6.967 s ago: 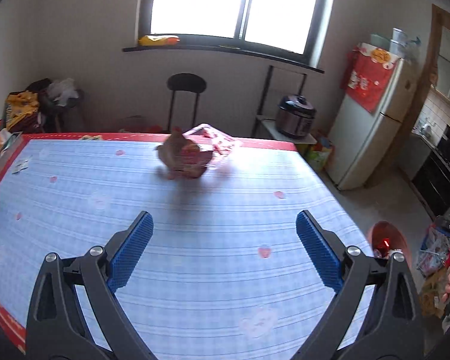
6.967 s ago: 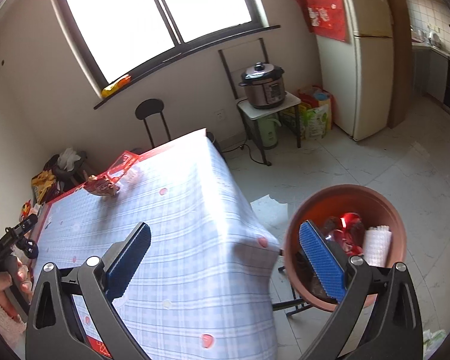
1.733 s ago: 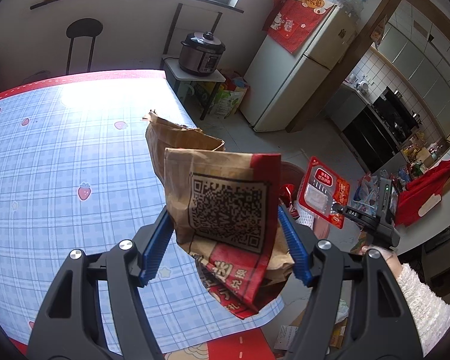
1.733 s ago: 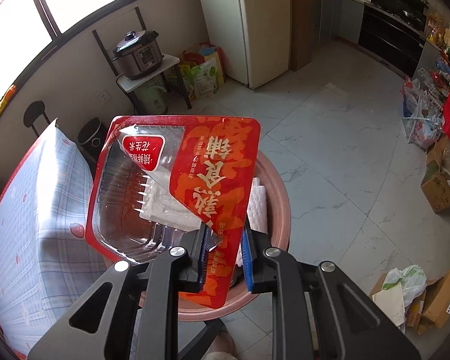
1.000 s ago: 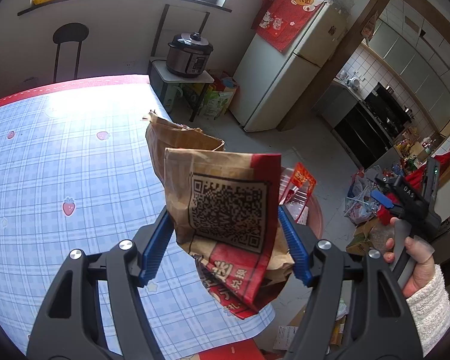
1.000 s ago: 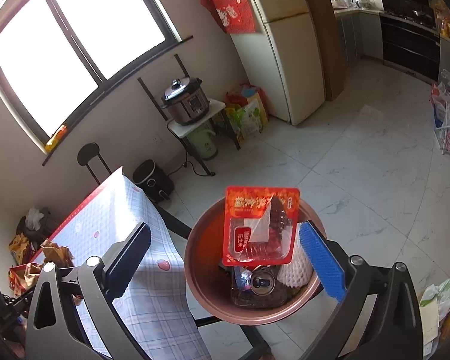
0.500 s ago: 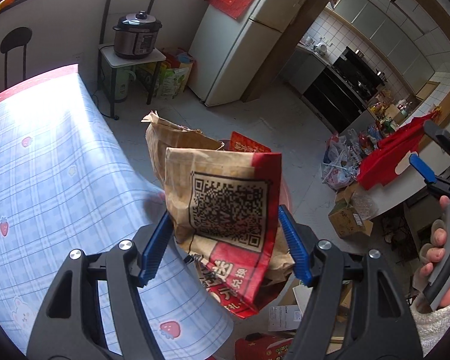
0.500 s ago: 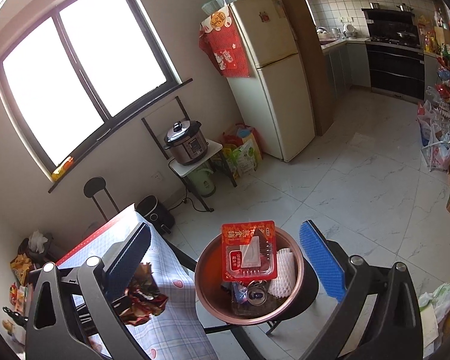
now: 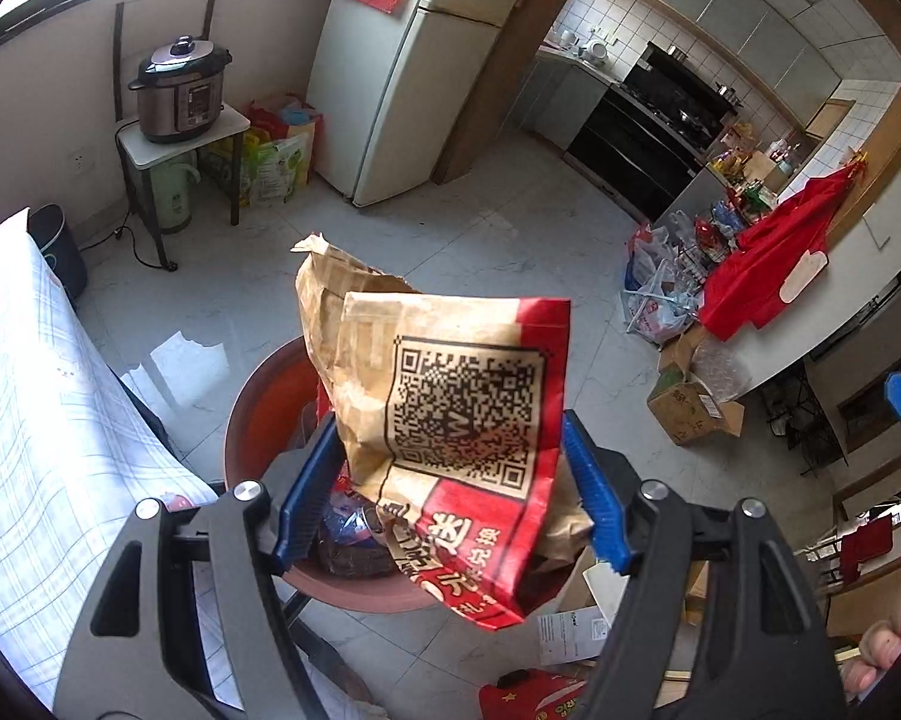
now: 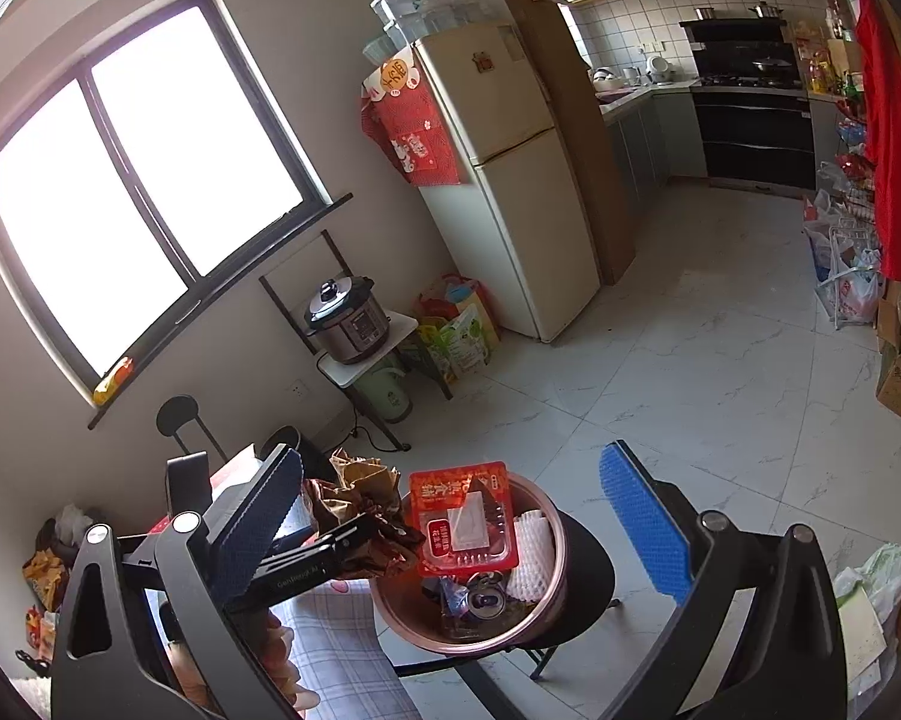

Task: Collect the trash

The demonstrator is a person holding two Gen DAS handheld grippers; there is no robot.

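Holding a crumpled brown paper bag between our left gripper pads, jaws just easing wider yet both pads against it, we hang it over the red basin. Our right gripper is spread wide, empty. Inside the basin lie a red tray package, a can and white foam netting.

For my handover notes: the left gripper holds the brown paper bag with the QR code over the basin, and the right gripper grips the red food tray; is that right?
Not quite. The right gripper is open and empty in the right wrist view; the red food tray already lies in the basin. The rest stands: the left gripper holds the brown paper bag over the basin.
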